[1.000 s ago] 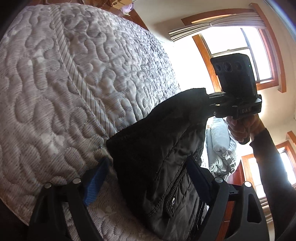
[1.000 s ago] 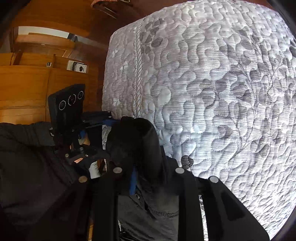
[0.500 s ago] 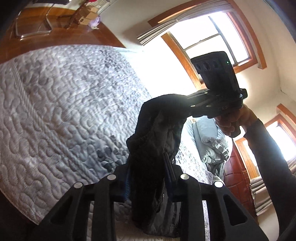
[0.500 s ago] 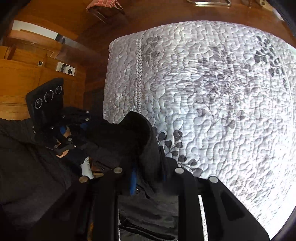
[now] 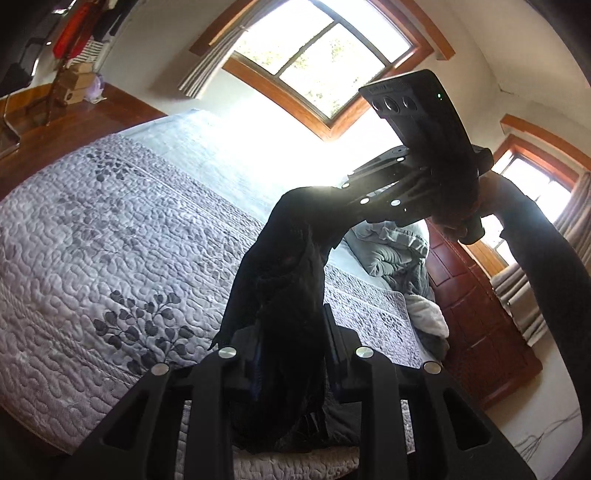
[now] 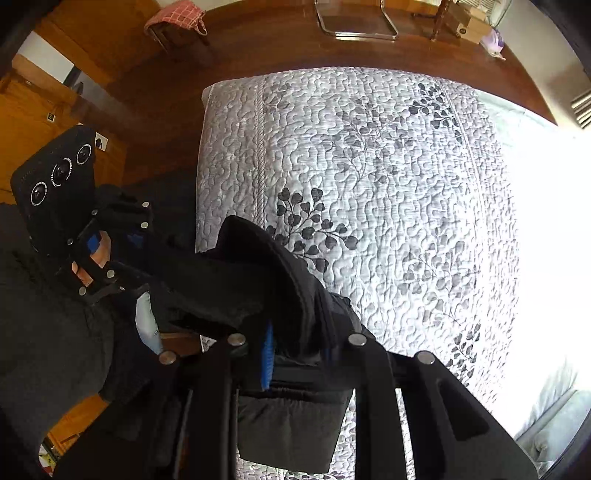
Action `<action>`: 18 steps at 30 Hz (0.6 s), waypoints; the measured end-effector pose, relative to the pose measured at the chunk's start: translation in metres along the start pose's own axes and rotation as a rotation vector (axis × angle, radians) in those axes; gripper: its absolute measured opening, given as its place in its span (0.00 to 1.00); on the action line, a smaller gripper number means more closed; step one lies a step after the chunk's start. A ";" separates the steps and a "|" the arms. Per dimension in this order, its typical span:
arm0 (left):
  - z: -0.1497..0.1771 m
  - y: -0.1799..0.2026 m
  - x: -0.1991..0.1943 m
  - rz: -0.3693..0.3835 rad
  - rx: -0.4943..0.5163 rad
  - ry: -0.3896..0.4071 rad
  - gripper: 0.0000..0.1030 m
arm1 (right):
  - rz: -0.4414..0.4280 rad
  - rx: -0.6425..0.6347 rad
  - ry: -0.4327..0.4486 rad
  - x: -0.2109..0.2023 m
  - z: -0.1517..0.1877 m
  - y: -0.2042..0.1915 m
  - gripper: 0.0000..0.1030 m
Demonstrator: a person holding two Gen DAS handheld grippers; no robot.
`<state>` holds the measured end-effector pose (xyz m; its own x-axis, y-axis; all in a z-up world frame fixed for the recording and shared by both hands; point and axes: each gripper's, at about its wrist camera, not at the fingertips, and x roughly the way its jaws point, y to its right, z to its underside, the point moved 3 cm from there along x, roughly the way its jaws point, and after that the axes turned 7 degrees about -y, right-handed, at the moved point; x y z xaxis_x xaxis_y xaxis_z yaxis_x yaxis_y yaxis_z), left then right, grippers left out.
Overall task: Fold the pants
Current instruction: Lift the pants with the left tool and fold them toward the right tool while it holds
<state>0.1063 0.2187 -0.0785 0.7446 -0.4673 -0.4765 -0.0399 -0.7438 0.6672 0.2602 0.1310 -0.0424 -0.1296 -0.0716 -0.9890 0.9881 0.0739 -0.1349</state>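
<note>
Black pants hang in the air above a grey quilted bed, stretched between both grippers. In the left wrist view my left gripper has the dark fabric between its fingers; its jaws are closing and the pads press on the cloth. Farther off, the right gripper holds the other end, with a person's hand and dark sleeve behind it. Seen from the right wrist, my right gripper is shut on the pants, pointing down at the bed. The left gripper is at the left.
Crumpled grey bedding lies at the far end of the bed beside a red-brown wooden cabinet. Bright windows are behind. Wooden floor surrounds the bed, with a stool under a red checked cloth and a metal chair base.
Both grippers have risen, lifting the pants off the quilt. The left gripper's jaws, wide a second ago, have come together on the fabric. More of the bed and room shows.
</note>
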 end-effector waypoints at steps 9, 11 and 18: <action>0.009 0.077 0.009 0.012 0.140 -0.046 0.25 | 0.153 0.037 0.028 -0.030 0.077 -0.041 0.13; 0.011 0.094 0.012 0.015 0.168 -0.055 0.25 | 0.173 0.053 0.039 -0.036 0.093 -0.045 0.13; 0.019 0.146 0.028 0.027 0.245 -0.095 0.25 | 0.239 0.112 0.060 -0.049 0.152 -0.052 0.13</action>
<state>0.1089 0.0879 -0.0056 0.6757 -0.5226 -0.5200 -0.2273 -0.8187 0.5274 0.2279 -0.0204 0.0222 0.1073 -0.0065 -0.9942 0.9938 -0.0290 0.1075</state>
